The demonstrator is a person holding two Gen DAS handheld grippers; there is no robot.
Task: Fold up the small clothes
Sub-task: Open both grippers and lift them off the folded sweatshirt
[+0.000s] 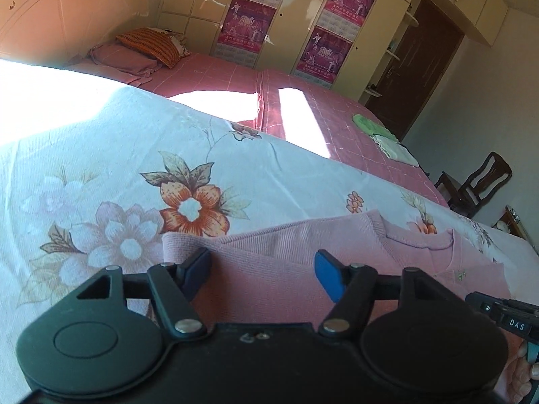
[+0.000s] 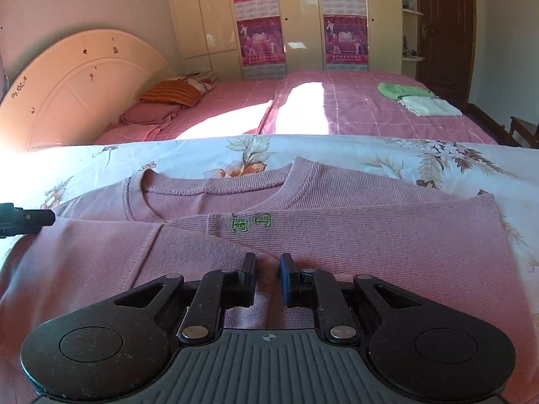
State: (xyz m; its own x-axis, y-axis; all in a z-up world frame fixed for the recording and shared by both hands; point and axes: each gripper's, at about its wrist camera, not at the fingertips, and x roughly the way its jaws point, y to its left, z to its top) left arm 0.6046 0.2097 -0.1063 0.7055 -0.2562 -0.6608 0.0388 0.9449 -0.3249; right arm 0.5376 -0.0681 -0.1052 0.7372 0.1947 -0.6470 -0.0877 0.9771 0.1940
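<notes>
A pink knit sweater (image 2: 353,232) lies on a white floral sheet (image 2: 337,149), collar away from me, with both sleeves folded across its front. It also shows in the left wrist view (image 1: 286,249). My left gripper (image 1: 261,274) is open, its jaws wide apart, low over the sweater's left side. My right gripper (image 2: 266,277) hangs low over the sweater's lower middle with its jaws close together and a narrow gap between them; cloth shows in the gap, and I cannot tell whether it is pinched. The right gripper's tip shows in the left wrist view (image 1: 505,313).
Behind the floral sheet (image 1: 101,168) lies a pink checked bedspread (image 2: 353,101) with an orange pillow (image 2: 171,92) by the headboard (image 2: 77,84). Folded green (image 2: 401,90) and white (image 2: 429,106) clothes lie at its far right. A wardrobe (image 2: 303,17), a door (image 2: 444,27) and a chair (image 1: 478,185) stand beyond.
</notes>
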